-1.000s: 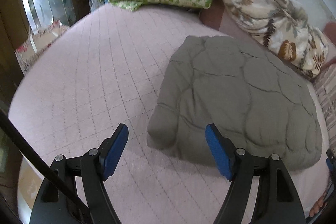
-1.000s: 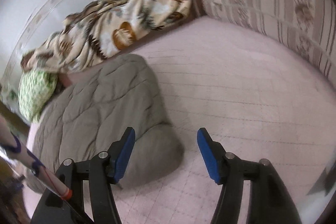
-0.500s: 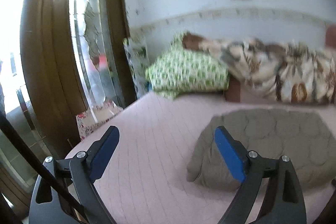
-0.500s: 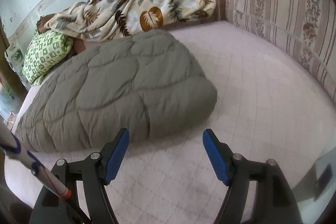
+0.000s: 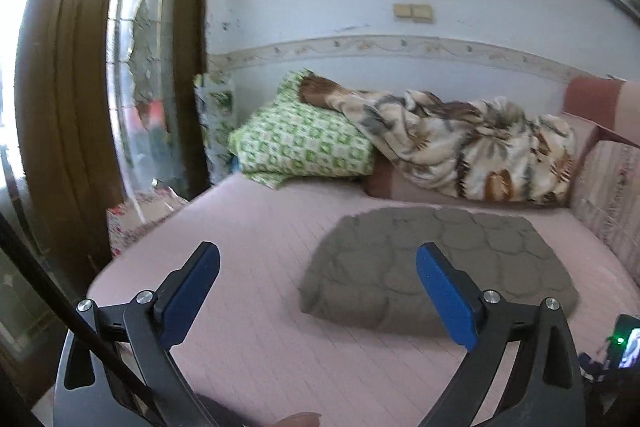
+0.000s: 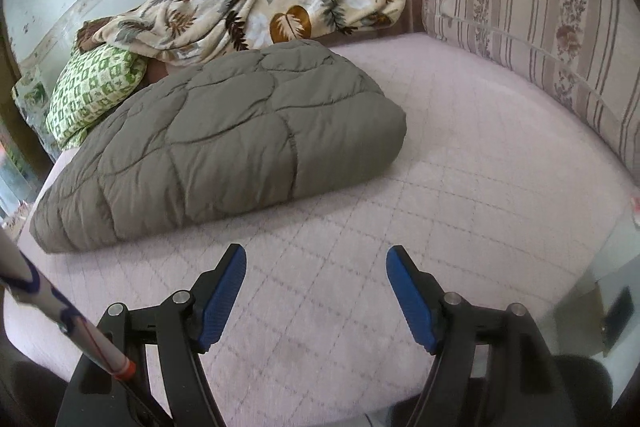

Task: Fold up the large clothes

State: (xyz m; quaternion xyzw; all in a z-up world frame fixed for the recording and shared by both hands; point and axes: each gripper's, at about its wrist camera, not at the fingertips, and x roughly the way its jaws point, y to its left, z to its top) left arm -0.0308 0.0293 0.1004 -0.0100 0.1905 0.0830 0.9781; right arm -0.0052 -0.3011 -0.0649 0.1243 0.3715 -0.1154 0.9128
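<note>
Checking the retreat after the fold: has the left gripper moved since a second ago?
Yes. The left gripper has pulled back and tilted up: the grey quilted garment looks smaller and farther, and the wall switch now shows. Its jaws are opening, empty.

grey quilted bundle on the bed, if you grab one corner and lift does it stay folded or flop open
The grey quilted bundle looks puffy and soft, so it would probably sag and unfold from a one-corner lift. Its thick padding suggests light for its bulk. Pushed, it likely drags on the pink bed cover rather than sliding cleanly.
</note>
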